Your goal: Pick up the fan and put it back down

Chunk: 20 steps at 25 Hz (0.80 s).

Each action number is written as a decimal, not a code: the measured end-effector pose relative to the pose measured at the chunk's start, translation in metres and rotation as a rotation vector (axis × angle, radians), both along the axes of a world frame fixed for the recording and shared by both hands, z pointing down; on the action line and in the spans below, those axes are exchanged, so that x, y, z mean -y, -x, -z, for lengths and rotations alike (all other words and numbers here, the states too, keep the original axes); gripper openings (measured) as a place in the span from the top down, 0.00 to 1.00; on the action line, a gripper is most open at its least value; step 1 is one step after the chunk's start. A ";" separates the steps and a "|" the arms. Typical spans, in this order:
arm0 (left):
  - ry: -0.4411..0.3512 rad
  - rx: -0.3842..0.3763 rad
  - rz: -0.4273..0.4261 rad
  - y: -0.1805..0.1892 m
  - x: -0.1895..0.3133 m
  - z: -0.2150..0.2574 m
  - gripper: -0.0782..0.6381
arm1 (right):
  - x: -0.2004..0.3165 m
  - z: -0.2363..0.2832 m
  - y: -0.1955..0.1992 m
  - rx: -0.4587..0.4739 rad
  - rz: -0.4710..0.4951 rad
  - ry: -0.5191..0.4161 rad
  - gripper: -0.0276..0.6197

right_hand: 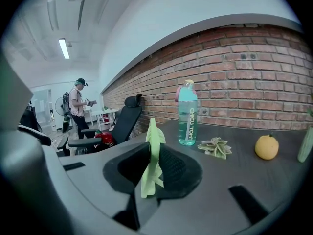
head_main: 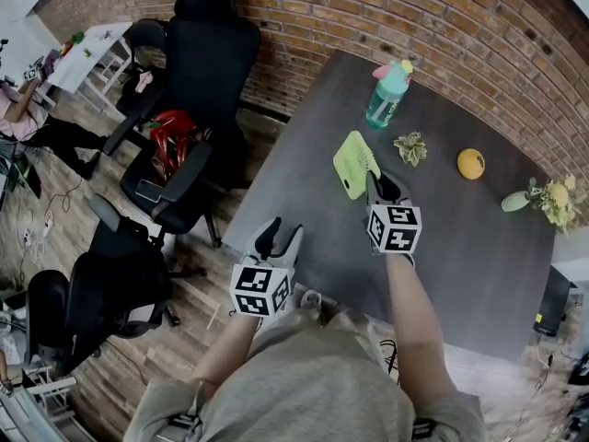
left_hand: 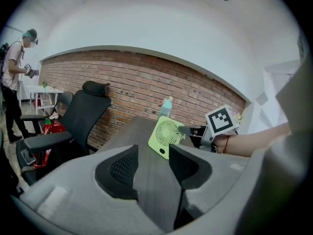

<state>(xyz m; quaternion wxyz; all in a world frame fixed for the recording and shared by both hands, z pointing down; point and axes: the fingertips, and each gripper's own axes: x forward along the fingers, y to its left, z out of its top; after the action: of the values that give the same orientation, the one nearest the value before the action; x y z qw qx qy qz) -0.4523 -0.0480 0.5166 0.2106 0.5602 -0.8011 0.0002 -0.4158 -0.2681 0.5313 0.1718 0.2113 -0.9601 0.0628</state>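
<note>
Looking down from the head view, the green fan point(head_main: 355, 163) sits near the middle of the dark bench point(head_main: 460, 274). The right claw point(head_main: 385, 184) is at the fan's near edge, and the left claw point(head_main: 278, 238) is well apart, over the bench's front corner. A teal bottle point(head_main: 387, 93) stands beyond the fan. From the left gripper view, the left claw's jaws stand wide with only bench surface between them. The fan point(left_hand: 166, 136) is ahead, its round grille facing the camera and its lower edge seemingly on the bench, with the right claw at its right side. From the right gripper view, the fan point(right_hand: 152, 151) appears edge-on between the right claw's jaws, which are narrow, pads against its thin body.
</note>
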 end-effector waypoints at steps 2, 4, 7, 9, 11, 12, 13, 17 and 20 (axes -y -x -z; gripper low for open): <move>-0.001 0.002 0.001 0.000 0.000 0.001 0.61 | 0.007 -0.002 -0.003 0.002 -0.013 0.014 0.85; -0.001 0.004 0.002 0.000 0.000 0.001 0.61 | 0.014 -0.005 -0.007 0.007 -0.031 0.034 0.85; -0.001 0.006 0.003 0.000 0.000 0.002 0.61 | 0.019 -0.006 -0.010 0.017 -0.041 0.052 0.85; 0.000 0.007 0.004 0.000 -0.002 0.002 0.61 | 0.019 -0.006 -0.010 0.019 -0.041 0.051 0.85; 0.001 0.008 0.005 -0.001 -0.004 0.002 0.61 | 0.019 -0.006 -0.010 0.019 -0.043 0.049 0.85; 0.001 0.008 0.005 -0.001 -0.004 0.002 0.61 | 0.019 -0.006 -0.010 0.019 -0.044 0.049 0.85; 0.001 0.008 0.006 -0.001 -0.004 0.002 0.61 | 0.019 -0.006 -0.010 0.020 -0.045 0.049 0.85; 0.000 0.011 0.009 -0.001 -0.005 0.002 0.61 | 0.020 -0.006 -0.010 0.022 -0.047 0.049 0.85; -0.001 0.012 0.010 -0.003 -0.007 0.002 0.61 | 0.020 -0.007 -0.010 0.019 -0.052 0.044 0.84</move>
<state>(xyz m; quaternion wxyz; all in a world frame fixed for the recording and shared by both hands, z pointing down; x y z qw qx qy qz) -0.4492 -0.0415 0.5143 0.2053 0.5564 -0.8051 0.0021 -0.4061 -0.2883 0.5379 0.1657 0.2319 -0.9542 0.0905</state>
